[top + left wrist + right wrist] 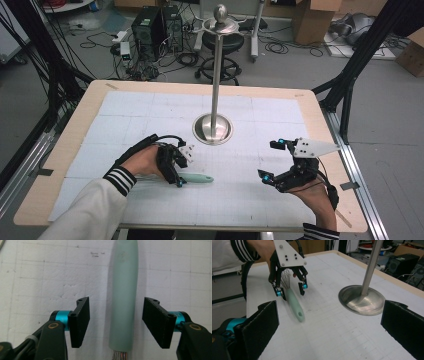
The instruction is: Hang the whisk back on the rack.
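Note:
A whisk with a mint-green handle (197, 178) lies flat on the white gridded mat, handle pointing right. My left gripper (181, 172) points down over the handle's wire end. In the left gripper view the handle (123, 302) runs between the two black pads with a gap on each side, so my left gripper (117, 306) is open around it. The whisk's wires (285, 280) fan out under the person's hand in the right gripper view. My right gripper (270, 160) rests at the right of the mat, wide open, nothing between its pads (262, 322).
A steel stand with a round base (214, 129) and a tall pole topped by a ball (220, 11) rises mid-table behind the whisk. Its base (362, 300) lies ahead and right of my right gripper. The wooden table edge (60, 150) frames the mat.

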